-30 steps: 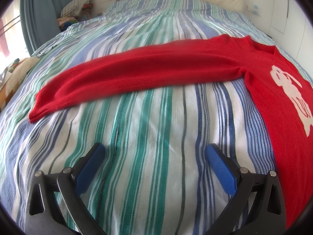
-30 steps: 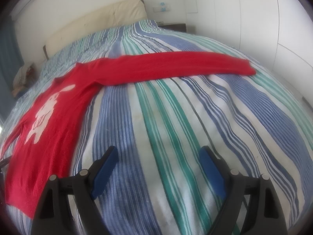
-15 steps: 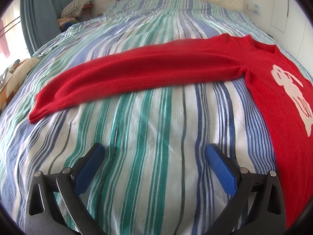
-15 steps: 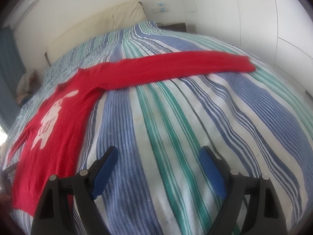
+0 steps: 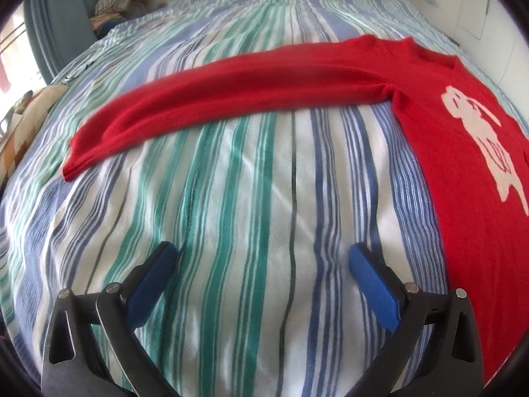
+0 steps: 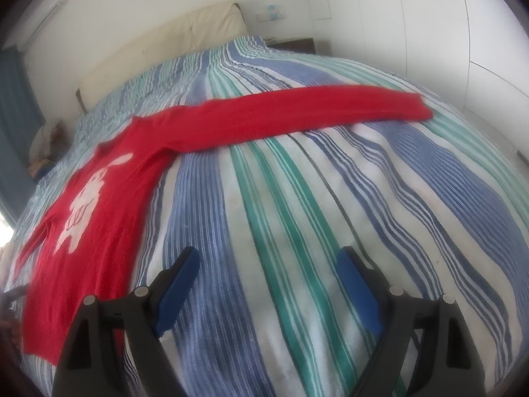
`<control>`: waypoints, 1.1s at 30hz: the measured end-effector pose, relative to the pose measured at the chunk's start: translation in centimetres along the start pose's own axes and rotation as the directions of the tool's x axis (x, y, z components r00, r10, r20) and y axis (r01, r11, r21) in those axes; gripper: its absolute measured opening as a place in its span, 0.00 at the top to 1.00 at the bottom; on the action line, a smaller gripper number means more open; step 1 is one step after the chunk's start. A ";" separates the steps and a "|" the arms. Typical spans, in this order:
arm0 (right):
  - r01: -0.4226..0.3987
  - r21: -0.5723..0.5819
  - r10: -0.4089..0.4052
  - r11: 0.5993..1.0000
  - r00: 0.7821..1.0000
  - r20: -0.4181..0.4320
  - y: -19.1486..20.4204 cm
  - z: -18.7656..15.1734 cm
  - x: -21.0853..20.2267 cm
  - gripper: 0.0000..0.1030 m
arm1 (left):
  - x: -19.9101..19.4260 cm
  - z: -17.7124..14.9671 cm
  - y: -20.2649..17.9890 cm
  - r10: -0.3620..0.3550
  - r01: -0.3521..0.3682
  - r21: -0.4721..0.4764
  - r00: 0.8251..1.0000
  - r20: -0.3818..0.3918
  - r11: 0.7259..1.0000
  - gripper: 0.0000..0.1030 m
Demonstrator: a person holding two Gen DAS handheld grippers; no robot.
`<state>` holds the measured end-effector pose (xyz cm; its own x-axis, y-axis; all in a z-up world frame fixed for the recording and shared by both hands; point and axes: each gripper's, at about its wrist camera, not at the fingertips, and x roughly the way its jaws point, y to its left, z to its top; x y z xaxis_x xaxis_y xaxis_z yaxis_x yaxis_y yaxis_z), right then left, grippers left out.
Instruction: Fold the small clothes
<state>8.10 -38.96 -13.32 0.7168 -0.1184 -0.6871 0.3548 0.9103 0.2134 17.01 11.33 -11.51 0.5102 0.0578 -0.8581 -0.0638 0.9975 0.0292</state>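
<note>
A small red sweater (image 5: 463, 152) with a white figure on its chest lies flat on the striped bedspread (image 5: 231, 215), both sleeves stretched out sideways. In the left wrist view its left sleeve (image 5: 231, 89) runs across ahead of my left gripper (image 5: 263, 258), which is open and empty over bare bedspread. In the right wrist view the sweater body (image 6: 99, 198) lies to the left and the other sleeve (image 6: 314, 112) runs across ahead of my right gripper (image 6: 269, 261), also open and empty, apart from the cloth.
A cream headboard (image 6: 165, 43) stands at the bed's far end. White wardrobe doors (image 6: 446, 33) line the right side. A blue curtain (image 5: 62, 23) and a pile of clothes (image 5: 119, 0) are at the far left.
The right gripper has swung right and tipped up, so the sweater sits lower and further left in its view. The left gripper has edged forward slightly. Both stay open.
</note>
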 end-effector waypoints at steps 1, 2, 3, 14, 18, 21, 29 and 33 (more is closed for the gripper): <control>-0.006 0.001 0.006 1.000 1.000 0.008 0.0 0.0 -0.3 0.18 | -0.8 -0.2 0.2 -0.025 0.025 -0.002 1.000 0.007 1.000 0.01; -0.014 0.001 0.014 1.000 1.000 0.018 0.1 0.1 -0.6 0.18 | -1.6 -0.3 0.5 -0.050 0.051 -0.005 0.999 0.018 0.999 0.01; -0.026 0.000 0.026 1.000 0.999 0.025 0.1 0.3 -0.9 0.18 | -2.6 -0.4 0.8 -0.081 0.081 -0.009 0.996 0.034 0.997 0.01; -0.131 0.325 0.088 0.937 0.986 0.143 -9.8 11.6 -3.3 0.18 | -5.2 -1.5 1.9 -0.144 0.145 0.018 0.947 0.286 0.989 0.01; -0.247 0.605 0.234 0.757 0.967 0.103 -15.2 10.9 0.9 0.18 | -3.0 -2.0 0.7 -0.086 0.080 0.035 0.971 0.223 0.996 0.01; -0.274 0.704 0.271 0.655 0.955 0.120 -17.1 9.4 3.7 0.21 | -3.2 -2.1 0.5 -0.091 0.081 0.050 0.962 0.257 0.996 0.01; -0.258 0.718 0.194 0.646 0.966 0.172 -19.0 12.5 8.9 0.54 | -1.6 -2.8 1.5 -0.072 0.077 -0.019 0.977 0.201 0.997 0.01; -0.197 0.727 0.155 0.657 0.980 0.124 -18.9 13.4 9.9 0.94 | -1.6 -2.9 1.7 -0.077 0.085 -0.035 0.977 0.197 0.996 0.01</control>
<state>16.53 -62.64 -14.79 0.8323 -0.0241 -0.5538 0.5290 0.3331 0.7805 13.56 12.85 -11.59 0.6728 -0.0121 -0.7397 -0.0503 0.9968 -0.0620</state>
